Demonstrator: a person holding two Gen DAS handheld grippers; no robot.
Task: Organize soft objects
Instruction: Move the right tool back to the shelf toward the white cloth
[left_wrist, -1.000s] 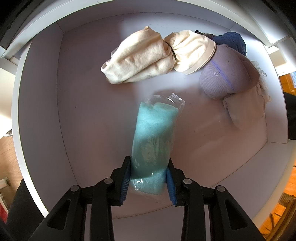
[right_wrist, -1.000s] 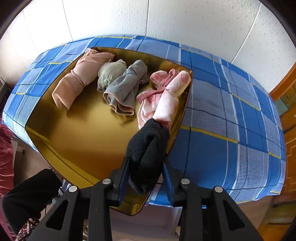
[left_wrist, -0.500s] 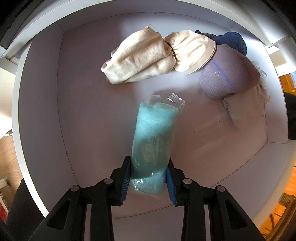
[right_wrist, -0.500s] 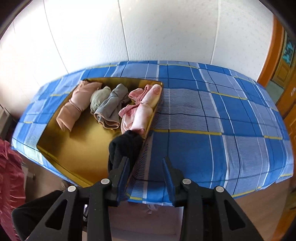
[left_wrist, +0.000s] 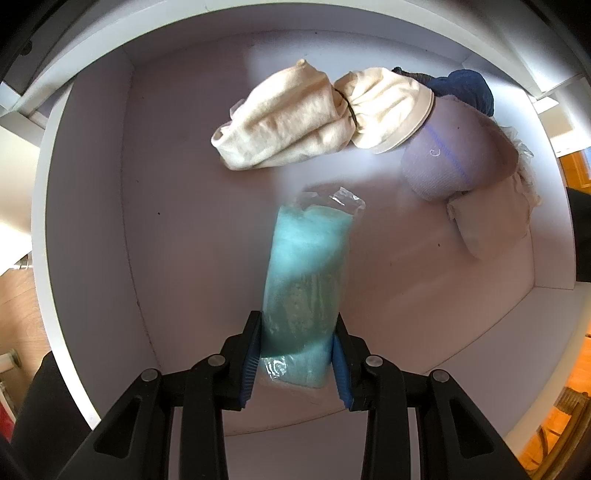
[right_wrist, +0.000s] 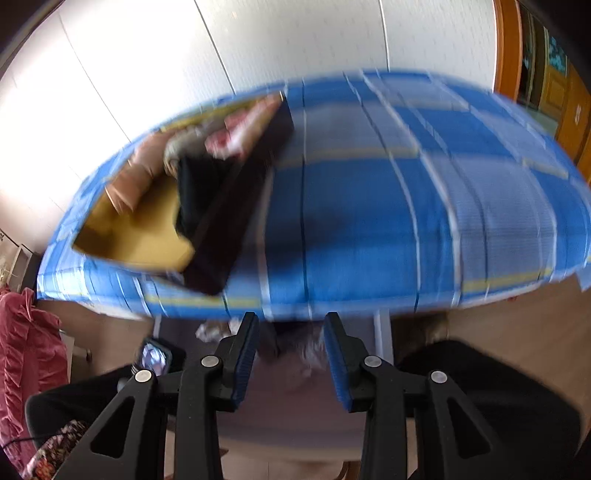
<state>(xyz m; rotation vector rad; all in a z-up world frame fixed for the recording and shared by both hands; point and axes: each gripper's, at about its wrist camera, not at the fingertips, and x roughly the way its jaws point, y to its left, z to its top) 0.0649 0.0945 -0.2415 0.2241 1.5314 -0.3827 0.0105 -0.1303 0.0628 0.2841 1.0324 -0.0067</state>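
In the left wrist view my left gripper (left_wrist: 295, 347) is shut on a turquoise cloth in a clear plastic bag (left_wrist: 306, 284), which lies on the floor of a white bin (left_wrist: 92, 221). Beyond it lie a cream rolled cloth (left_wrist: 295, 122), a lilac rolled cloth (left_wrist: 447, 155), a dark blue one (left_wrist: 469, 88) and a pale one (left_wrist: 495, 225). In the blurred right wrist view my right gripper (right_wrist: 290, 354) is open and empty, below the table edge. A black sock (right_wrist: 195, 195) lies in the gold tray (right_wrist: 125, 236) with pink and beige rolls.
The tray stands on a blue checked tablecloth (right_wrist: 406, 206) against a white wall. A red cloth (right_wrist: 26, 350) hangs at the left. Wooden doors (right_wrist: 554, 81) stand at the far right. The bin's white walls enclose the left gripper on all sides.
My right gripper has let go of the black sock, which now lies in the gold tray, and has pulled back and down from the table. My left gripper has not moved.
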